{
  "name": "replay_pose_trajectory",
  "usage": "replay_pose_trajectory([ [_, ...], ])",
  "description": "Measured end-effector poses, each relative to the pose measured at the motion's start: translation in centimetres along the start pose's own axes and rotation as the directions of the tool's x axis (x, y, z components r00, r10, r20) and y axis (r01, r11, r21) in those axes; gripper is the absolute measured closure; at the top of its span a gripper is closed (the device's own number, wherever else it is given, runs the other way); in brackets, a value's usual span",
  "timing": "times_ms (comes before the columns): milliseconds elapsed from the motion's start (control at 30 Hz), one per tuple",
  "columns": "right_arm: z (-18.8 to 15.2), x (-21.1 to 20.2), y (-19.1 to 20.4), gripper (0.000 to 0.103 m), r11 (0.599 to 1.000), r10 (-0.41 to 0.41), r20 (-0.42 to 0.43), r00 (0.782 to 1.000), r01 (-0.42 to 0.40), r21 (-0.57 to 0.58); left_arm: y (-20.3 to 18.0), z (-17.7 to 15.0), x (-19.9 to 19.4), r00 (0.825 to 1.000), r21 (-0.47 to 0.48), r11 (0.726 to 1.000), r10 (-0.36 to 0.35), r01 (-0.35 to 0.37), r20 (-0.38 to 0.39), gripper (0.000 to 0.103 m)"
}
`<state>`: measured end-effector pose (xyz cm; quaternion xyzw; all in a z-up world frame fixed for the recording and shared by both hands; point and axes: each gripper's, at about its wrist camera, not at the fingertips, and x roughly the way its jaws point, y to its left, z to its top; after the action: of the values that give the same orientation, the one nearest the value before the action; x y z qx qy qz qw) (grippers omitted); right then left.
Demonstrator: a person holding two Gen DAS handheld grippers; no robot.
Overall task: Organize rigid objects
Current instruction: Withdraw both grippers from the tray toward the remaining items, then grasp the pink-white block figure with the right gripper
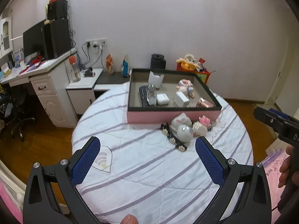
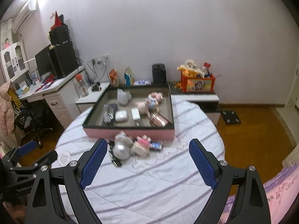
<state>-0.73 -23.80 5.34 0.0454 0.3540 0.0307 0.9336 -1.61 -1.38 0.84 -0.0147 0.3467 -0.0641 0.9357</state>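
A bed under a white quilt with pale purple stripes (image 1: pixel 149 168) fills both views. On the left, the left gripper (image 1: pixel 147 160) stands wide and empty above it. Ahead, loose things lie in a heap just before the shallow pink-sided box (image 1: pixel 172 116): a black strap studded with silver bells (image 1: pixel 172 137), its long axis running from the box toward the camera, touching a pearly white ball (image 1: pixel 185 133). On the right, the right gripper (image 2: pixel 146 163) is likewise wide and empty. This looks like the approach; next, likely a descent onto one piece.
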Motion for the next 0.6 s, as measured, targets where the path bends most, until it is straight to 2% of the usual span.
replay_pose_trajectory([
  [267,-1.3,3.1,-1.6,0.012,1.000,0.000,-0.084,0.996,0.003,0.030,-0.6,-0.9,2.4,0.998,0.015,1.000,0.002,-0.001,-0.057,0.000],
  [600,-1.9,8.9,-1.5,0.012,0.998,0.051,-0.180,0.982,-0.042,0.049,-0.1,-0.5,5.5,0.995,0.006,1.000,0.021,-0.020,-0.093,0.000],
])
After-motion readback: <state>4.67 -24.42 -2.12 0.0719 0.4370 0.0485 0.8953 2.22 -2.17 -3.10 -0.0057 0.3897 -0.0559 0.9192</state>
